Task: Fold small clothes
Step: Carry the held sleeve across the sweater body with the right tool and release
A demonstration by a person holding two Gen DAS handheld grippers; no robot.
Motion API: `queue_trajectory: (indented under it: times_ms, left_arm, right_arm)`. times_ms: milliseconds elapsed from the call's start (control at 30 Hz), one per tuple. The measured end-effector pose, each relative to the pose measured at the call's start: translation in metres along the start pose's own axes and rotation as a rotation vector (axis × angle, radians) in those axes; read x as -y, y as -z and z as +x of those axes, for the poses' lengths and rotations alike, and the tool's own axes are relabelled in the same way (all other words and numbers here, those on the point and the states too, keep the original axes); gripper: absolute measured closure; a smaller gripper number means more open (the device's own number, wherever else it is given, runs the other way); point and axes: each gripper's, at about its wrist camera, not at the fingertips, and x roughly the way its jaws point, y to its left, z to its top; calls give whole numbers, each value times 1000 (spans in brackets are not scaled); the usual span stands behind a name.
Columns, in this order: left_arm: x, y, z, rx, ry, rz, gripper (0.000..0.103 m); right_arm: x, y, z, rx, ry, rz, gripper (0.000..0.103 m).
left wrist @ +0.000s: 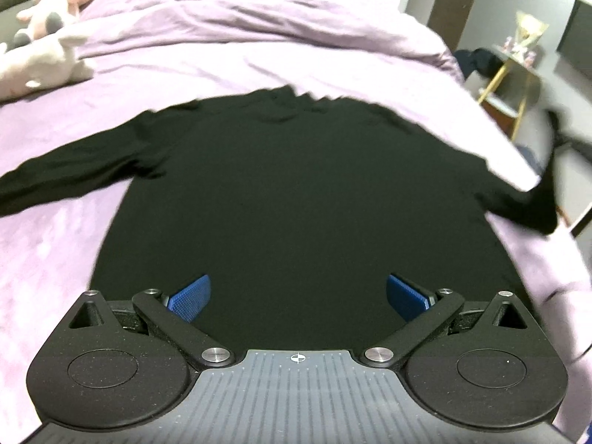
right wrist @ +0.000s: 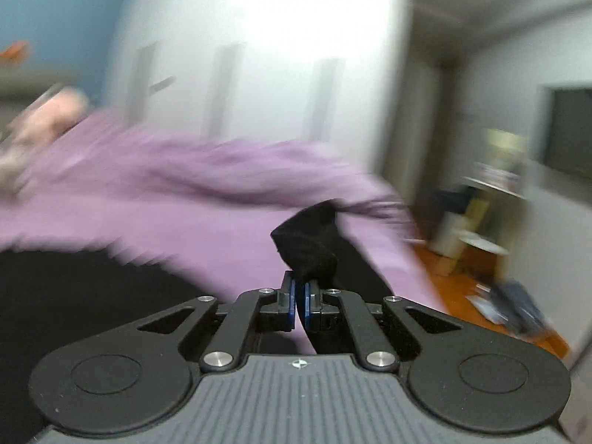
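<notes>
Lilac bed [left wrist: 155, 74]: black shirt [left wrist: 296, 203], seemingly plush toys [left wrist: 48, 37].

I can read no text, label, brand or number anywhere in either wrist view; the right one is heavily blurred.

Left wrist camera looks steeply down, close over the black top [left wrist: 296, 192] on the bed [left wrist: 259, 59]. Right wrist camera faces nearly level across the same bed [right wrist: 166, 214], blurred.

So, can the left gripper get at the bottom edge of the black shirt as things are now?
Probably yes. The left gripper hangs open just above the black shirt, which lies flat on the purple bedcover; nothing lies between its pads and the cloth. The hem itself is hidden behind the gripper.
</notes>
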Motion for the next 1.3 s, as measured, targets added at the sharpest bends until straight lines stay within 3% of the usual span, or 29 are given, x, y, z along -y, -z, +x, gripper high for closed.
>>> queue_trajectory:
  times_ms: [67,133,300,533,667,767,933,1100,1167,1300]
  left_arm:
    - [4,-7,7,9,21,0,0]
    - [7,-15,15,4,49,-7,0]
    - [17,-38,43,7,160,-40,0]
    - [66,-80,115,-68,355,-109,1]
    - [86,-90,167,-183,398,-161,28]
    - [90,-91,193,-241,426,-207,35]
    - [89,-91,211,-276,460,-246,41]
    - [89,-91,221,-301,433,-249,69]
    - [87,-92,226,-314,425,-268,88]
    - [86,-92,228,-313,416,-283,97]
  right_arm:
    - [-35,13,17,-110,-98,-63,78]
    - [-51,22,22,-183,-162,-70,68]
    - [-10,34,0,-216,-199,178,63]
    - [45,111,-29,-478,-205,450,63]
    - [70,131,-58,-440,-219,590,62]
    - [80,137,-65,-405,-209,670,57]
    - [83,135,-63,-372,-212,725,57]
    - [83,131,-65,-337,-188,730,54]
    - [84,127,-63,-329,-162,719,54]
    - [83,117,-57,-304,-117,692,51]
